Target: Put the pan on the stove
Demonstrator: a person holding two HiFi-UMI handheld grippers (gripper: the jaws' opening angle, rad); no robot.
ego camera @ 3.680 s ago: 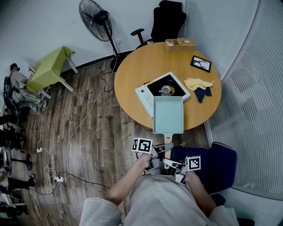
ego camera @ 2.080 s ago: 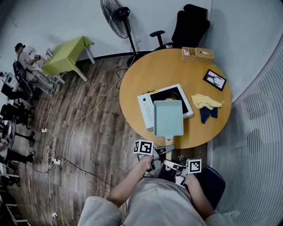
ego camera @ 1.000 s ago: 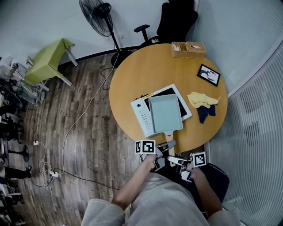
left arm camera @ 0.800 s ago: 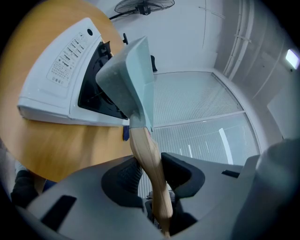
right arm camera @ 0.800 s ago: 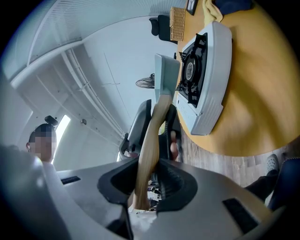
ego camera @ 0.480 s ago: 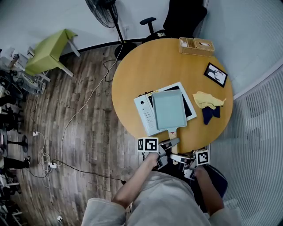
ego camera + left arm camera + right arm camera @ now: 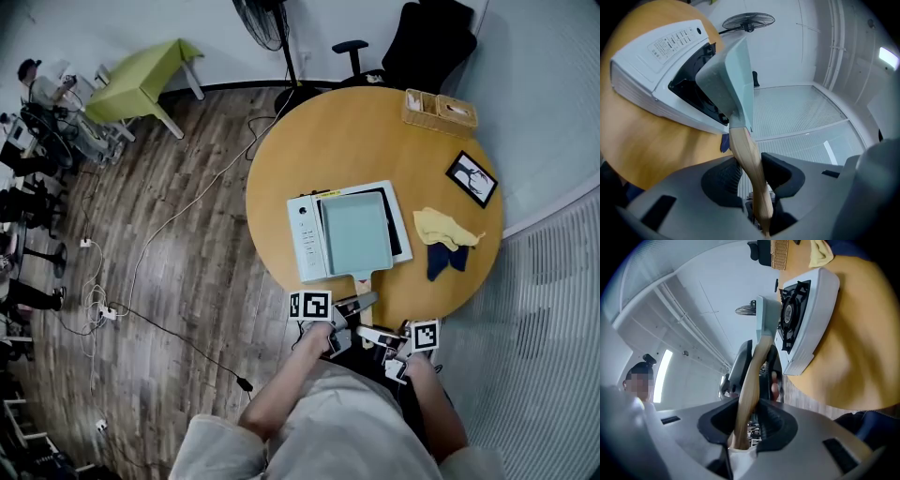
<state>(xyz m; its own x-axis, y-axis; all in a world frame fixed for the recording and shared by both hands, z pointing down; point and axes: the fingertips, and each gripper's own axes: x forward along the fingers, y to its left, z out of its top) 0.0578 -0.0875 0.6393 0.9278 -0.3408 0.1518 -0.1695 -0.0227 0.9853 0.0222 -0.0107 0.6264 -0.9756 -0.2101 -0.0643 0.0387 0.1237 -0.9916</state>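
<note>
- My left gripper (image 7: 751, 176) has its jaws partly closed, and the dark pads clamp the light wooden handle (image 7: 746, 154) from both sides.
- My right gripper (image 7: 745, 422) grips the same handle (image 7: 749, 380) nearer its free end, its jaws closed a little narrower.
- In the head view, both grippers (image 7: 361, 302) (image 7: 372, 335) sit just off the table's near edge, left ahead of right.
- The handle (image 7: 361, 284) runs out over that edge to the pale blue-green rectangular pan (image 7: 356, 232).
- The pan (image 7: 733, 70) sits over the black burner area of the white portable gas stove (image 7: 307, 239). I cannot tell whether it rests there or is held just above.
- The stove stands near the near edge of the round wooden table (image 7: 356, 141).
- Towards the table's right edge lie a yellow cloth (image 7: 441, 225) and a dark blue cloth (image 7: 445, 261), touching each other.
- A framed picture (image 7: 472, 178) lies further back, and a wicker basket (image 7: 439, 108) stands at the far edge.
</note>
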